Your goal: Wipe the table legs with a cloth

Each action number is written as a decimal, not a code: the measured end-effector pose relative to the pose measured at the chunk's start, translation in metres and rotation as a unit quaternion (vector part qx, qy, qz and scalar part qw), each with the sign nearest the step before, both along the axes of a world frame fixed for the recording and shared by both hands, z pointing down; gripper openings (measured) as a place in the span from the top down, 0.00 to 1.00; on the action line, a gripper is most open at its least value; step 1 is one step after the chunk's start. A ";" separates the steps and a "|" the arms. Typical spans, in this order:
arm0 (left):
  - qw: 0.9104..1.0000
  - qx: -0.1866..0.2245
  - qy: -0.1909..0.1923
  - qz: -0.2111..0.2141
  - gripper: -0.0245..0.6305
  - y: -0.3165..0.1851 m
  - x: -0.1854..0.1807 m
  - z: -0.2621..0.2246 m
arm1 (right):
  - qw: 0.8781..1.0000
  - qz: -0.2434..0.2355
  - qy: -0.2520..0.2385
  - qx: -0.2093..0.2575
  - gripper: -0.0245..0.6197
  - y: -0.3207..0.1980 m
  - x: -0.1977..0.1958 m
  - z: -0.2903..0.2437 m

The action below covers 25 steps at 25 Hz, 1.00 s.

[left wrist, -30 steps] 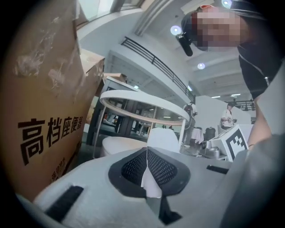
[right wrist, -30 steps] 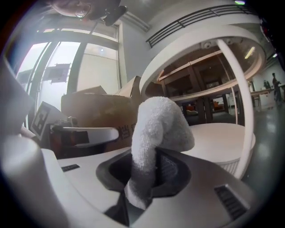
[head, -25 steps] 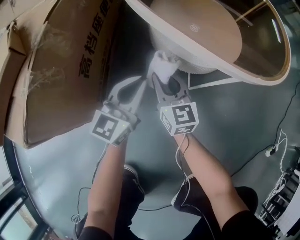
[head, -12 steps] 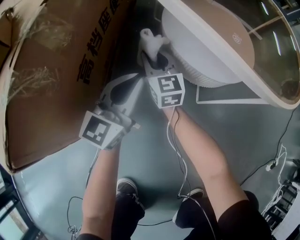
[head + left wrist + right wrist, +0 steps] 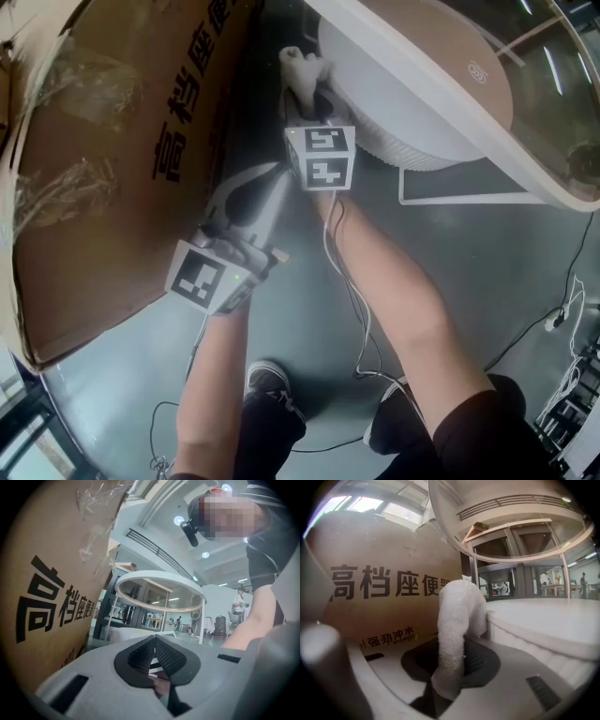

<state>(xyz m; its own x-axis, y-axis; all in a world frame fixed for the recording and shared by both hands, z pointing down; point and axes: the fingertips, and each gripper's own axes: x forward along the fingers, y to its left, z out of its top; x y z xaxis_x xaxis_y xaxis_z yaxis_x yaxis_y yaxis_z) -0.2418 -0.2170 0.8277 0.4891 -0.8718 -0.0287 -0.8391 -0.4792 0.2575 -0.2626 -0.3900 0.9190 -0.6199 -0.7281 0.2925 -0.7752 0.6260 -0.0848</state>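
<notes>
Clamping the right gripper (image 5: 312,97) (image 5: 451,665) on a white cloth (image 5: 302,67) (image 5: 457,616), pinching its lower end tight between the dark pads (image 5: 480,660) and leaving the rest standing up beyond them, folding over at the top. Resting that folded tip at the upper edge of a white round drum (image 5: 394,108) (image 5: 543,620) with a ribbed side, apparently touching it. Reaching in this way under the rim of the round glass-topped counter (image 5: 544,183), with the drum sitting beneath the glass. Leaving the counter's thin white legs (image 5: 474,576) apart from the cloth, farther back in the right gripper view.

Holding the left gripper (image 5: 270,178) (image 5: 154,641) lower and to the left of the right one, jaws pressed together with nothing between them, aiming up toward the right gripper's marker cube (image 5: 321,157). Hanging it above the grey floor (image 5: 291,314), just beside a large brown cardboard box (image 5: 112,141) (image 5: 42,573) bearing black print and filling the left of the head view. Trailing a thin cable (image 5: 361,309) from the right gripper down along the forearm. Planting dark shoes (image 5: 272,384) on the floor below both forearms.
</notes>
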 end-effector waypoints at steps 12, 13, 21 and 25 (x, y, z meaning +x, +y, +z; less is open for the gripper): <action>0.999 0.016 -0.038 0.019 0.96 -0.022 0.026 -0.010 | 0.997 0.065 -0.010 -0.027 0.83 0.024 0.061 0.001; 0.999 0.011 -0.042 0.011 0.96 -0.024 0.026 -0.006 | 0.997 0.071 -0.010 -0.025 0.83 0.028 0.070 0.003; 0.997 -0.027 -0.066 -0.034 0.96 -0.045 0.035 0.022 | 0.994 0.108 -0.026 -0.024 0.83 0.050 0.127 0.005; 0.996 -0.034 -0.075 -0.036 0.96 -0.058 0.058 0.026 | 0.992 0.119 -0.030 -0.027 0.82 0.062 0.154 0.003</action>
<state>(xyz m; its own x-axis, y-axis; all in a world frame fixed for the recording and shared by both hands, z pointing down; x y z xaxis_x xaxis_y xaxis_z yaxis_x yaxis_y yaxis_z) -0.1843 -0.2751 0.8538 0.4195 -0.9022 0.1000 -0.9020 -0.4019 0.1573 -0.1090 -0.3281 0.9223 -0.4502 -0.8397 0.3036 -0.8929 0.4193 -0.1641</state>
